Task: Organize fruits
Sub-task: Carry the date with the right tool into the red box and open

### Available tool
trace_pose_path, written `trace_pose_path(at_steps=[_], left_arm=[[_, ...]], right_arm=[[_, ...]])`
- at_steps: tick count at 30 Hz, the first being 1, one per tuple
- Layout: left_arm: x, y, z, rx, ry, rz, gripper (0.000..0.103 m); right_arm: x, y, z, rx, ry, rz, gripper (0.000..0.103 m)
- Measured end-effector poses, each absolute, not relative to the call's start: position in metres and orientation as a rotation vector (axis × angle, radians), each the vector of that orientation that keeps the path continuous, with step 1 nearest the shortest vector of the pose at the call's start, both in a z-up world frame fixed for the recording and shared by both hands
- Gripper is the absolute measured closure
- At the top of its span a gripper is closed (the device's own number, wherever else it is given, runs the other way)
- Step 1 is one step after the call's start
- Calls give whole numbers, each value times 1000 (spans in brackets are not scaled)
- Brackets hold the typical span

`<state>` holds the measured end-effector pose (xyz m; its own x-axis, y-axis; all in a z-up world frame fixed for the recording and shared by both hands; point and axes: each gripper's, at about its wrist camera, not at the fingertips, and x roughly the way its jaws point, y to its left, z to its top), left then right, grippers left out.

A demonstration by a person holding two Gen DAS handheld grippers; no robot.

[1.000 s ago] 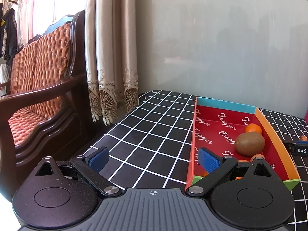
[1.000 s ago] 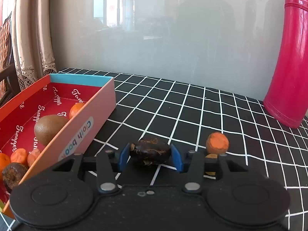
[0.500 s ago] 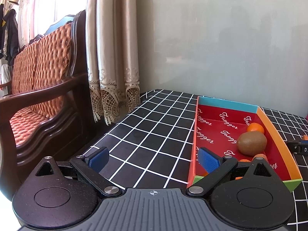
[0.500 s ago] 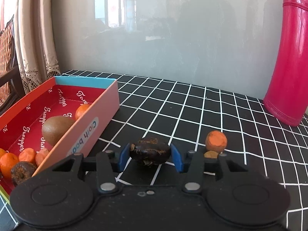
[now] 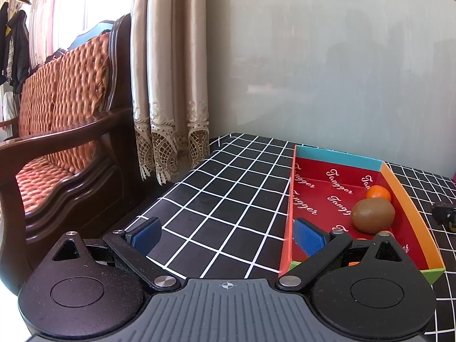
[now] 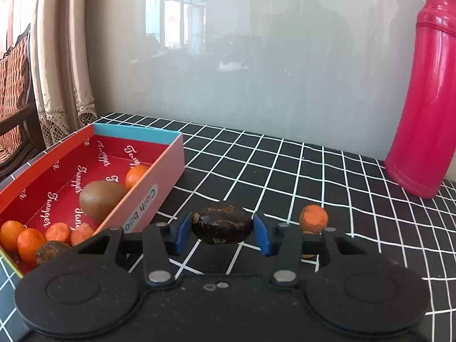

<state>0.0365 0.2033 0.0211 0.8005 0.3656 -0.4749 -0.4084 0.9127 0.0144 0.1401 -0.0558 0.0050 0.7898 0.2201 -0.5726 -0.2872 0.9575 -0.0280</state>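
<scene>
Beside the box (image 6: 168,171): right gripper (image 6: 222,229) jaws clamped a dark fruit (image 6: 222,222).
Left gripper (image 5: 228,235): jaws gaped wide, empty.
Advice: clear the box wall, release low.

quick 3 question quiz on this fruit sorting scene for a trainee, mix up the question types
1. True or false: the right gripper is shut on a dark fruit.
2. Where does the kiwi lie? A) in the red box B) on the checked cloth C) beside the pink flask
3. Fill in: the left gripper is ___.

Key: 1 true; 2 A; 3 open
</scene>
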Motion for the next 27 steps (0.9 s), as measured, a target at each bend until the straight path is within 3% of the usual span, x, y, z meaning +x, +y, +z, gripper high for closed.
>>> trace_pose_path(at_steps=[13, 27], left_arm=[[30, 210, 23, -95, 481, 440, 5], [23, 223, 21, -89, 493, 466, 5]], right_arm=[[111, -26, 38, -137, 503, 373, 58], [96, 25, 38, -155, 494, 496, 58]])
